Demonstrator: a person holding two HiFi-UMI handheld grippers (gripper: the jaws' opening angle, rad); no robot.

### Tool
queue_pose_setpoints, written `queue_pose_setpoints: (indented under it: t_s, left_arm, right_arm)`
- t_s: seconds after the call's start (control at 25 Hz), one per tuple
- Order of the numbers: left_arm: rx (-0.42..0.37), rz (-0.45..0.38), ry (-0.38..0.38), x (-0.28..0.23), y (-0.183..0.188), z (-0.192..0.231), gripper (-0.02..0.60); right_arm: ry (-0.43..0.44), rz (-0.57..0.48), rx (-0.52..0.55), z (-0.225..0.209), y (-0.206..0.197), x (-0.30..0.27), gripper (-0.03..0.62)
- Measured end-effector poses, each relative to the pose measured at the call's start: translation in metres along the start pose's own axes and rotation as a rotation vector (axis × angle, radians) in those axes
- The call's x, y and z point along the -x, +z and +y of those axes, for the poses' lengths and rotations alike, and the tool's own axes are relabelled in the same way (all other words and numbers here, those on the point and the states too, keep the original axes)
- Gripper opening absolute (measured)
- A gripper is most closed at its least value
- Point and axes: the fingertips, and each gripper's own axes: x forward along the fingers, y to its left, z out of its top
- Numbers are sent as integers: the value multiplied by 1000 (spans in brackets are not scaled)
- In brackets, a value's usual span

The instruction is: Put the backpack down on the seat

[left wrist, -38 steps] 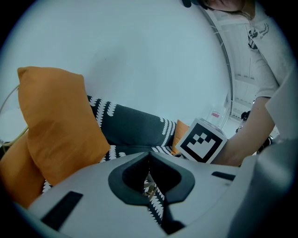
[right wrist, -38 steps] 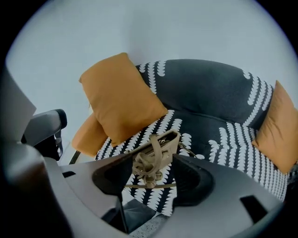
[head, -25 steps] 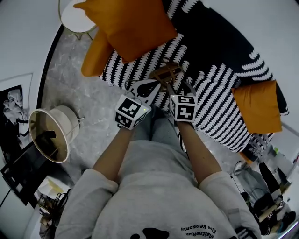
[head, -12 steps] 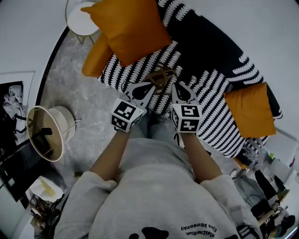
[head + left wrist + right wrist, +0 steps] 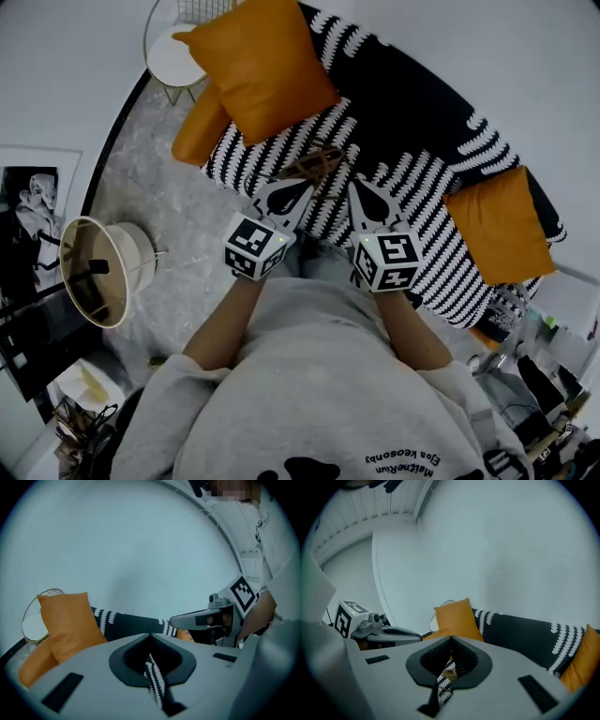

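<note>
A small brown backpack (image 5: 319, 161) lies on the seat of the black-and-white patterned sofa (image 5: 422, 169), close to its front edge. Both grippers hover just short of it, on my side, and neither touches it. In the head view my left gripper (image 5: 307, 182) points at the backpack's near left side with its jaws together and nothing between them. The right gripper (image 5: 355, 184) is level with it, a little to the right, jaws shut and empty. In the right gripper view a bit of tan backpack (image 5: 450, 672) shows below the closed jaws.
Orange cushions sit on the sofa at the left (image 5: 267, 66) and right (image 5: 497, 225), and a third orange cushion (image 5: 195, 127) leans off the left end. A round white side table (image 5: 178, 56) and a lamp shade (image 5: 98, 272) stand on the grey floor at the left.
Both grippers have drawn back from the backpack toward me. The right gripper moved back and to the right the most, and the backpack now lies alone on the seat.
</note>
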Motion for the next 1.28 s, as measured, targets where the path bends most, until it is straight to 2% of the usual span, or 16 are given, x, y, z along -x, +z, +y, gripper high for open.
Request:
queue_pose_setpoints:
  t_s: [0.16, 0.28, 0.64, 0.8, 0.96, 1.08, 1.16, 1.28]
  left_arm:
    - [-5, -21, 10, 10, 10, -17, 20]
    - [23, -40, 26, 17, 16, -26, 20]
    - [52, -140, 49, 49, 47, -49, 20]
    - [12, -164, 57, 68, 62, -61, 20]
    - [-53, -128, 68, 85, 72, -72, 20]
    - [-83, -143, 59, 101, 82, -77, 20]
    - [-92, -167, 103, 116, 86, -77, 20]
    - [-142, -208, 183, 141, 87, -75, 20]
  right_arm:
    - [18, -32, 13, 4, 7, 21, 34]
    - [30, -52, 11, 8, 13, 35, 34]
    - [45, -125, 9, 32, 31, 72, 34]
    - [36, -168, 44, 47, 40, 93, 34]
    - [30, -203, 78, 66, 47, 117, 34]
    - [22, -279, 98, 84, 64, 131, 34]
    - [15, -318, 117, 97, 72, 137, 34]
    - [5, -315, 169, 117, 71, 138, 34]
